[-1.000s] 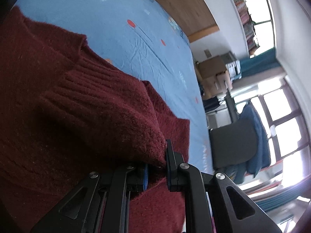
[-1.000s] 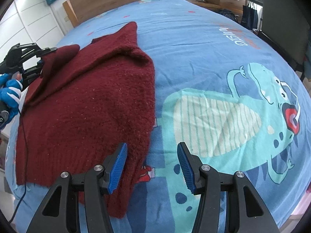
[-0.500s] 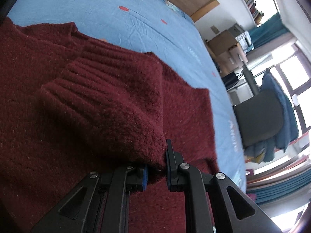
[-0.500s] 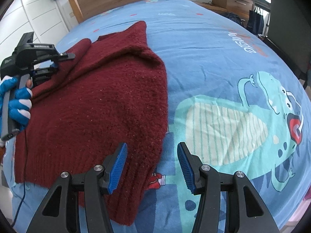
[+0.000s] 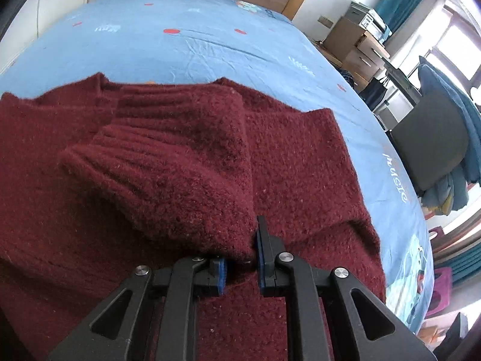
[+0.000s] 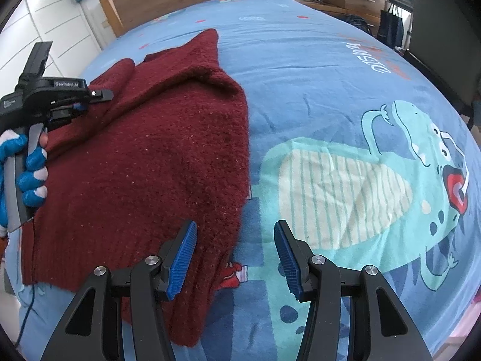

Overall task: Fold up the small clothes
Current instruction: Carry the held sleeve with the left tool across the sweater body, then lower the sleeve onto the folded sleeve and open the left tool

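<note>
Lying on blue bed sheet [image 6: 300, 96]: maroon sweater [image 6: 144, 162]; left tongs [image 5: 242, 258] pinching its sleeve [image 5: 180, 162], right tongs [image 6: 234, 258] hovering spread, holding nothing.

bare bedsheet [image 6: 315, 96] lies open right of the sweater [image 6: 150, 165]; chair [image 5: 430, 147] flanks it.

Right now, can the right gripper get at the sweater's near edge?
Probably yes: the right gripper hangs open just above the sweater edge on the bedsheet, nothing between.
</note>
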`<action>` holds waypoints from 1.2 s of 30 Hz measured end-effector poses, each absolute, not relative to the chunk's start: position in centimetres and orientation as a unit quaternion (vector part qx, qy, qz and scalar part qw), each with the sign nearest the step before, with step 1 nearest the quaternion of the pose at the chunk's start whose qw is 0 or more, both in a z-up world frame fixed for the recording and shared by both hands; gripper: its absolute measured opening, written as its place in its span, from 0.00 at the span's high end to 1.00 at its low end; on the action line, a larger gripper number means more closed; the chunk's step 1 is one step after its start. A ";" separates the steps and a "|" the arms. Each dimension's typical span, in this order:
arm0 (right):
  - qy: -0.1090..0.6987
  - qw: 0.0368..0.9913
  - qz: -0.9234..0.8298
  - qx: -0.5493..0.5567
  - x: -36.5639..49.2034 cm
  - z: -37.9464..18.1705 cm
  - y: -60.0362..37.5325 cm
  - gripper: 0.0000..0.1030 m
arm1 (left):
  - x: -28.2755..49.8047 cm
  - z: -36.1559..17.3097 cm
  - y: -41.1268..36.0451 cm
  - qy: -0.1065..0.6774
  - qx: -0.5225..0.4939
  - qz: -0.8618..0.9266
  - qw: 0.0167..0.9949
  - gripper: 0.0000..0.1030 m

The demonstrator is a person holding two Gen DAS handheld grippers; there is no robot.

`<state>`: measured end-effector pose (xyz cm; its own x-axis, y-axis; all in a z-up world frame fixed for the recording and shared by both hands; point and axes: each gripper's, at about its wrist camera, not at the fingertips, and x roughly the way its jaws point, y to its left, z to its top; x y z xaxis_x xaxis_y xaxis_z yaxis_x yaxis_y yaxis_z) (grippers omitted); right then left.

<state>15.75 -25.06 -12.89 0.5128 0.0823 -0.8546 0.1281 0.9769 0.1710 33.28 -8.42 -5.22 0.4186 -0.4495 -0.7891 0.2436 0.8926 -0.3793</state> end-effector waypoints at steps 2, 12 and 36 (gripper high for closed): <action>0.493 0.863 -0.015 0.107 15.6 -12.8 -25.1 0.46 | 33.2 -5.3 -7.3 0.494 -0.144 -0.218 0.829 0.81; 0.493 0.863 -0.017 0.109 15.4 -12.9 -25.4 0.46 | 33.8 -3.1 -4.8 0.464 -0.226 -0.265 0.814 0.53; 0.492 0.864 -0.018 0.106 15.6 -12.9 -25.7 0.46 | 38.7 -5.7 -4.7 0.490 -0.312 -0.257 0.772 0.91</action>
<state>15.56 -25.67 -12.86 0.5148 0.0736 -0.8542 0.1349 0.9770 0.1654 38.75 -4.74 -5.70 0.3870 -0.7023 -0.5975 0.0908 0.6738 -0.7333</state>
